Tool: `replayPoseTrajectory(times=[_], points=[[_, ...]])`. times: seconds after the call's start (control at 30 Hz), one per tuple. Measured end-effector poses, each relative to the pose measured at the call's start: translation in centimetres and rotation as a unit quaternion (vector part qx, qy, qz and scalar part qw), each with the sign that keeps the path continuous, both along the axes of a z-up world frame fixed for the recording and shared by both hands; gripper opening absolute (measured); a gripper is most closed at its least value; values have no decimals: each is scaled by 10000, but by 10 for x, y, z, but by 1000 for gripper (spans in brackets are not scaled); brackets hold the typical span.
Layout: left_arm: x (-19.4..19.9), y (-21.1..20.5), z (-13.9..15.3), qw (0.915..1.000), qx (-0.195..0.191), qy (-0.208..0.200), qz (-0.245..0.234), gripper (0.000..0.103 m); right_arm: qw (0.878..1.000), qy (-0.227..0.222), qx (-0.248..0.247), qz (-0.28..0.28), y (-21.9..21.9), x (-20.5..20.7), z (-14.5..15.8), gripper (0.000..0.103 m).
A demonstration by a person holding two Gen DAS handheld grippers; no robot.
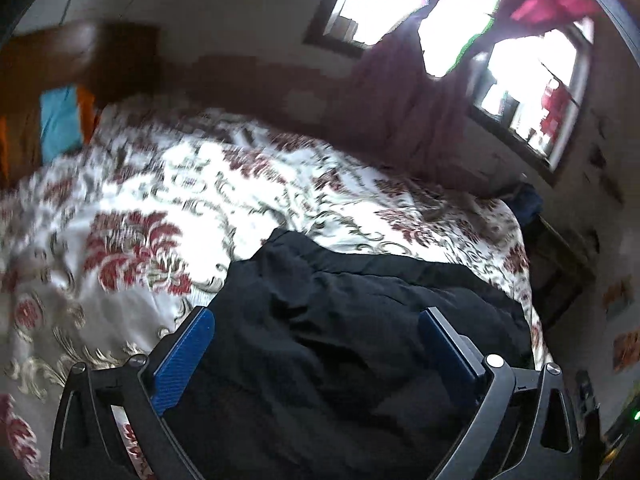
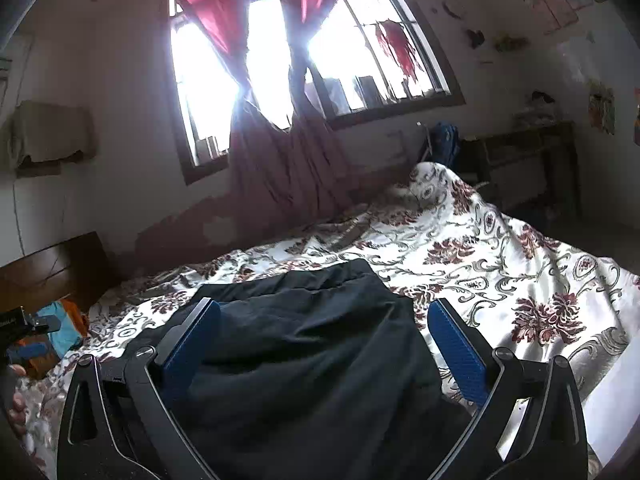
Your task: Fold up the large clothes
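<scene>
Black crumpled fabric garment (image 1: 352,344) lies on the bed, on the white bedspread with red floral print (image 1: 132,208), near the bed's front edge, bunched into a rough folded stack. Left gripper with blue ribbed pads (image 1: 316,332): jaws spread wide, nothing pinched, cloth only seen below and behind the gap. Right gripper with blue ribbed pads (image 2: 324,328): same, jaws wide apart, released, black cloth under it and not clamped. Both hover above the garment, apart from it as far as I can tell.

Risks, judged:
- Fold looks loose and lumpy; top layer has ridges, so it could slump or spread open with nothing pinning it.
- Dark cloth on dark cloth: edges and corners hard to find, next grab may catch two layers or the bedspread beneath and drag the whole stack.
- Slippery-looking satin bedspread, wrinkled; garment may slide toward the front edge if pushed.
- Left view blurred, so aiming from it is poor.
- Strong glare from the barred window with pink curtains (image 2: 280,48) washes out contrast.
</scene>
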State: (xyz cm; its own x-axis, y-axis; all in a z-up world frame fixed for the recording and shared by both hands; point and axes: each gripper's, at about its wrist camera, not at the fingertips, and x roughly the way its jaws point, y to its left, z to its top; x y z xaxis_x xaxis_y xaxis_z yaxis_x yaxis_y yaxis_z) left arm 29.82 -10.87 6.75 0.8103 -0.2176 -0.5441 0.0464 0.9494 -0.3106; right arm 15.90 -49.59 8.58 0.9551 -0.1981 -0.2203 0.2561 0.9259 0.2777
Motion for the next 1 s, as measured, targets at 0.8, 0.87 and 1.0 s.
replayPoseTrajectory(times=[0.8,0.87,1.0], points=[[-175,-34,15,9740,1585,-1405,-806,103,9955,-466,-820,98,87,-152,30,102],[-188,-35,11,9712,1694,-1434,-870,103,9956,-412,-836,84,91,-162,31,102],[-211,-31,4,9717,1646,-1420,-920,103,9954,-336,-894,42,101,-178,31,102]])
